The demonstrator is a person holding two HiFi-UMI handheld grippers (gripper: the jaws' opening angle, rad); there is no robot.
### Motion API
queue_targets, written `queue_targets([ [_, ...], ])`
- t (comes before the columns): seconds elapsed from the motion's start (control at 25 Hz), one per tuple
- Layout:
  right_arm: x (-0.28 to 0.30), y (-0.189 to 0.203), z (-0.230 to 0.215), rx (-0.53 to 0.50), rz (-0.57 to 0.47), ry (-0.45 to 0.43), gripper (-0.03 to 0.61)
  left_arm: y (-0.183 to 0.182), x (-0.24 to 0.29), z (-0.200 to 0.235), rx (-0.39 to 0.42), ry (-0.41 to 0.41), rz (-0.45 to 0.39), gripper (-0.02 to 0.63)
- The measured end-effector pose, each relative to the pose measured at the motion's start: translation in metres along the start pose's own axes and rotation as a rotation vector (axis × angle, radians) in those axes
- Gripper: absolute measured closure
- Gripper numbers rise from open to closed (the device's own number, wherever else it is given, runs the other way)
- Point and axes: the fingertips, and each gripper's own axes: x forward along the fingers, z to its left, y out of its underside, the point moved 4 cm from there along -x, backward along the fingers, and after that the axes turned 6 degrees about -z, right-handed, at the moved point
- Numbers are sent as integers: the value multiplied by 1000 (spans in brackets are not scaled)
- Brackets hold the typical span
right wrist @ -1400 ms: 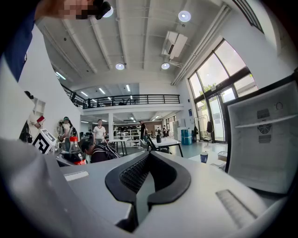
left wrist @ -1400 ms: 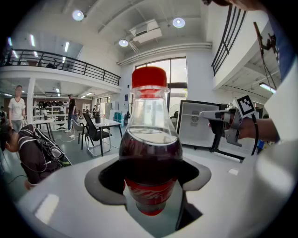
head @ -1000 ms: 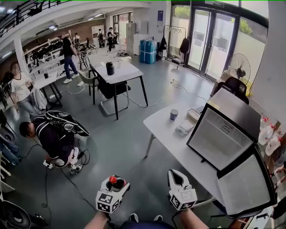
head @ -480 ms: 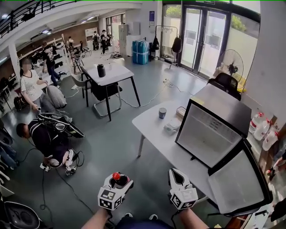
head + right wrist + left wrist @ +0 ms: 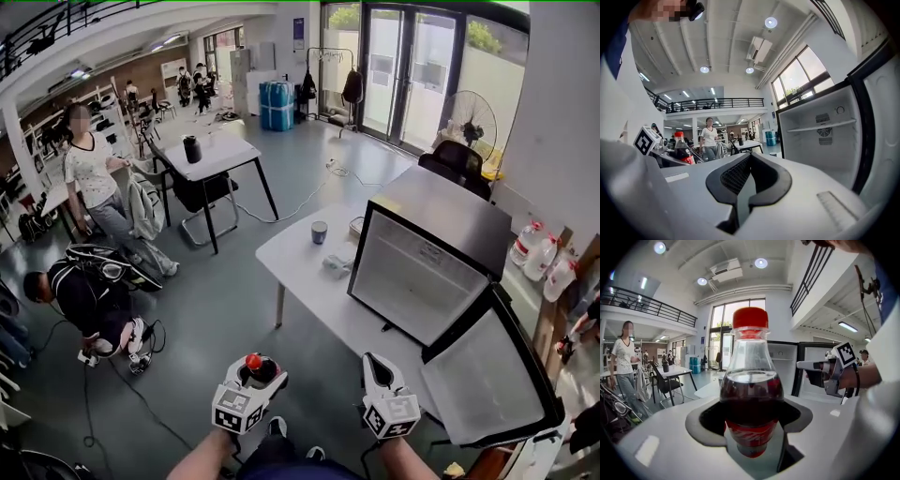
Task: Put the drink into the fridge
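Left claw (image 5: 752, 420) clamped on cola bottle (image 5: 751, 380); right claw (image 5: 743, 185) closed together, empty. Carry bottle upright into open fridge (image 5: 412, 277).

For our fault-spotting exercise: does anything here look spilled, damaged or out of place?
Nothing stands out. The capped bottle sits upright in the left gripper, nothing spilled; the fridge stands open.

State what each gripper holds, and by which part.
Left gripper grips the cola bottle around its labelled body, below the shoulder. Right gripper holds nothing, jaws together.
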Motion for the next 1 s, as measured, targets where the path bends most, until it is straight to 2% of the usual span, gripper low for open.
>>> queue_targets([
  [0.52, 34, -1, -57, -2, 0, 172, 572, -19, 105, 8, 19, 190, 18, 299],
  [1.0, 78, -3, -92, -5, -14, 335, 572, -35, 200, 26, 85, 363, 49, 299],
])
